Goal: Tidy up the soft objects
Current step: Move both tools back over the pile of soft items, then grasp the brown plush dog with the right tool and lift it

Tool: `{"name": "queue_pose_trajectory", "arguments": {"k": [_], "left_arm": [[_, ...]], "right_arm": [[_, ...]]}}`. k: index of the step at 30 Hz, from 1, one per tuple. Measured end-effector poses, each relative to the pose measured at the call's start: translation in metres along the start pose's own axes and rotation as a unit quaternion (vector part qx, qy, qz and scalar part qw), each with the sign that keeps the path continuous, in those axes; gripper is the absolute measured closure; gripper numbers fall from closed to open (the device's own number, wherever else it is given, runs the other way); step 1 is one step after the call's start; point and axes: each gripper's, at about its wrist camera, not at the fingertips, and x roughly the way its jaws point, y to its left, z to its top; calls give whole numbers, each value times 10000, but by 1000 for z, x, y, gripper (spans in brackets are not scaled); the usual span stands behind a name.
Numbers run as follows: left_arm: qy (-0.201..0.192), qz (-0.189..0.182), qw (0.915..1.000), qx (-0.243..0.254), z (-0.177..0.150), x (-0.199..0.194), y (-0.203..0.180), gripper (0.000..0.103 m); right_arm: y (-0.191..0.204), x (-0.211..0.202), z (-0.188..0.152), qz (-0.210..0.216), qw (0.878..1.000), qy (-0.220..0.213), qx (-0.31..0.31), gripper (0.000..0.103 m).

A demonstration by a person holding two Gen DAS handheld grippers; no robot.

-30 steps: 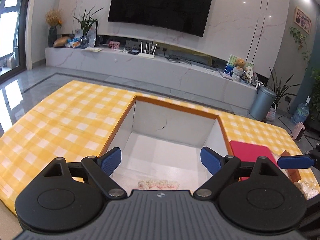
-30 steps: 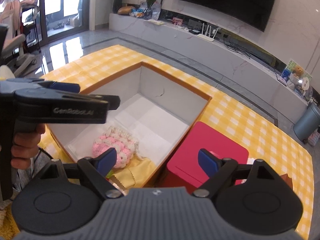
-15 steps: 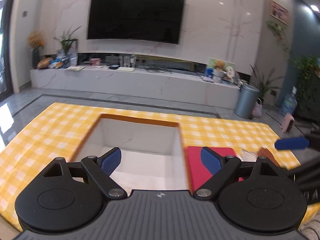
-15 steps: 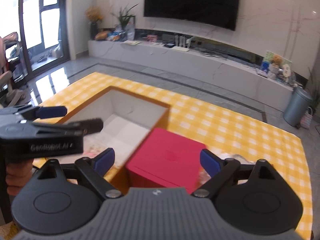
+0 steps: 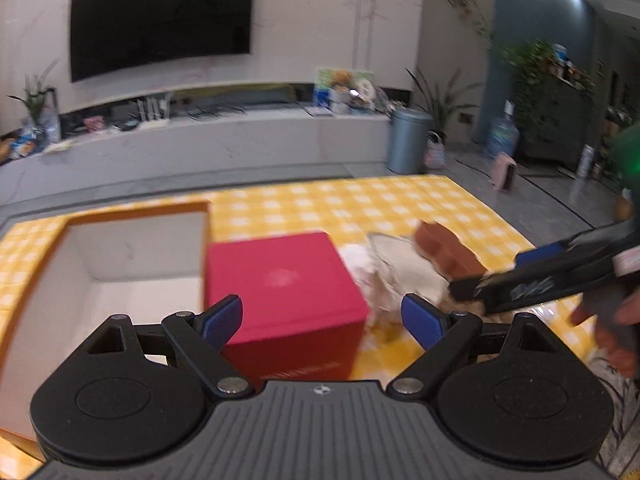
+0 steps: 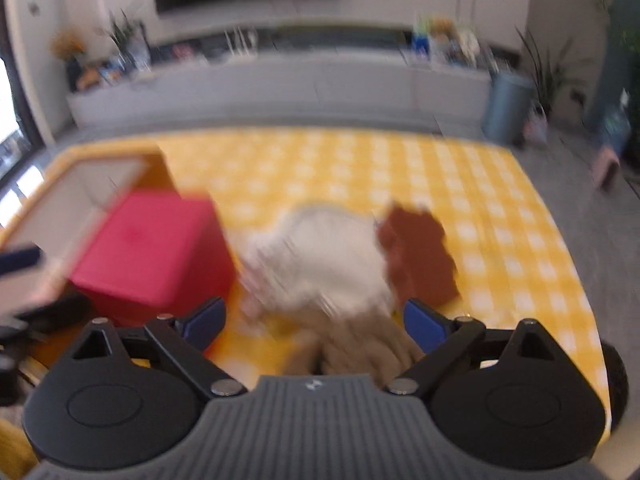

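Note:
A pile of soft things lies on the yellow checked cloth (image 5: 360,204) right of a red box (image 5: 280,284): a white cloth (image 5: 400,272) and a brown soft piece (image 5: 444,252). In the blurred right wrist view the white cloth (image 6: 320,256), brown piece (image 6: 416,256) and a beige cloth (image 6: 360,344) lie just ahead of my open, empty right gripper (image 6: 316,322). My left gripper (image 5: 322,320) is open and empty above the red box. The right gripper (image 5: 520,272) shows from the side over the pile.
An open orange box with a white inside (image 5: 120,260) stands left of the red box (image 6: 152,248). The cloth-covered surface ends at the right and far edges. Beyond are a TV bench, a grey bin (image 5: 408,144) and plants.
Both grippers have swung right, away from the open box and toward the red box and the soft pile. The right gripper has come down close over the pile. Both stay open.

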Motion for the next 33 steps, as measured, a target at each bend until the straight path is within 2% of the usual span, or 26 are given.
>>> {"name": "queue_pose_trajectory", "arguments": {"k": [4, 8, 11, 15, 17, 19, 20, 27, 31, 33], "left_arm": [[226, -61, 9996, 127, -6, 14, -12, 0], [457, -88, 9987, 191, -14, 26, -18, 0], [621, -195, 9974, 300, -20, 31, -24, 0], [621, -227, 9964, 534, -26, 28, -31, 0], [602, -232, 9961, 606, -27, 28, -34, 0], [610, -236, 9959, 624, -28, 28, -35, 0], [622, -232, 9958, 628, -29, 28, -36, 0], [638, -174, 9955, 675, -28, 30, -38, 0], [723, -139, 9948, 707, -27, 31, -41, 0], [818, -138, 9938, 742, -25, 33, -46, 0]], "right_arm": [[-15, 37, -23, -501, 9969, 597, 61, 9], [-26, 52, -33, -338, 9948, 928, 234, 9], [-25, 63, -37, -379, 9929, 1113, 151, 9], [-20, 76, -40, -377, 9903, 1338, 18, 9], [-18, 78, -43, -381, 9901, 1352, -48, 11], [-17, 78, -43, -292, 9902, 1364, -51, 23], [-17, 78, -44, -293, 9902, 1368, -53, 25], [-27, 65, -47, -372, 9927, 1145, 122, 53], [-34, 42, -46, -149, 9951, 930, 287, 54], [-46, 21, -41, 17, 9963, 661, 551, 54]]}}
